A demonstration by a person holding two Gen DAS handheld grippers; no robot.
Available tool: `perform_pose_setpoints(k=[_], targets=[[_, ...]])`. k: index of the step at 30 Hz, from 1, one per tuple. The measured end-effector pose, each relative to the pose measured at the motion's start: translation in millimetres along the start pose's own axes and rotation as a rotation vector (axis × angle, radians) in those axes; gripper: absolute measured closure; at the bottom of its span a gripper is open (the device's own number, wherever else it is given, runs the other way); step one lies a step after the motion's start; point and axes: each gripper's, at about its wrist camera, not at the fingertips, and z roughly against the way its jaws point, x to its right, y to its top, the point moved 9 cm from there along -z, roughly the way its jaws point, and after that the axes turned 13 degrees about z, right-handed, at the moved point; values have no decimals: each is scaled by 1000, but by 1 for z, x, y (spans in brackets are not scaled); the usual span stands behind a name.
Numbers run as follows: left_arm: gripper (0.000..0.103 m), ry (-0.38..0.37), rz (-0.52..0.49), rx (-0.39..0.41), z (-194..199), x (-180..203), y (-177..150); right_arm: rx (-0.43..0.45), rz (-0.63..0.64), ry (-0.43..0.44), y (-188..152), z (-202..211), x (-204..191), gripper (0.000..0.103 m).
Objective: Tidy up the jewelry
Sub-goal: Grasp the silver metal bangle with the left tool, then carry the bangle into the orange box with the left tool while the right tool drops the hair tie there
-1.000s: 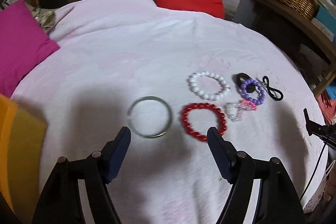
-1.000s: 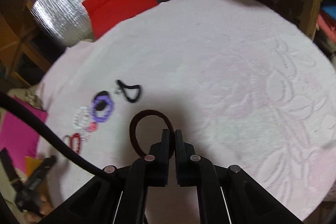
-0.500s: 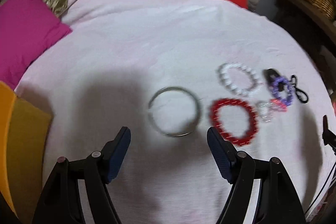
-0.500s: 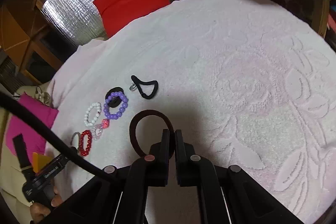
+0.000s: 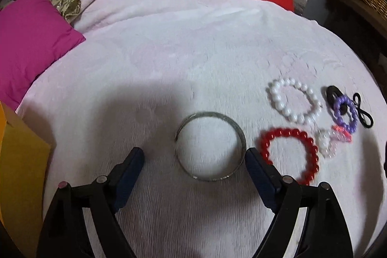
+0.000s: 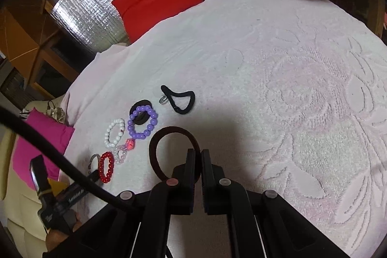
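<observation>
Left gripper [image 5: 194, 156] fingers spread wide, straddling thin silver metal bangle [image 5: 210, 145]. Right gripper [image 6: 198, 156] fingers pinch dark brown fabric hair tie [image 6: 167, 151]. Pink textured towel [image 6: 302, 93] underneath.

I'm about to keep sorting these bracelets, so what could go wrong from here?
The open left tool has one finger right beside the red bead bracelet, so closing on the silver bangle could nudge it. The right tool pinches the dark hair band only at its edge; it might slip.

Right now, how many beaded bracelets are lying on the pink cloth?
4: a red one beside the metal bangle, a white one behind it, a purple one overlapping a black ring, a small clear-pink one between them.
</observation>
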Motion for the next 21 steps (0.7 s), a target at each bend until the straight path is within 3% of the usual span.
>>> perform_pose_setpoints(k=[4,5,6,12,21], targets=[[22,9,-23,25,1,2,0,1,9,-2,0,1,-3,98],[37,4,-23,30,2,2,0,5,16,-1,1,2,-5,98],[43,7,-25,36,4,1,1,10,23,0,1,4,-8,98],[43,-37,24,37,17,-7,5,43,74,22,4,14,-33,98],[43,-71,24,172,100,-27,6,72,174,81,-1,22,-97,98]])
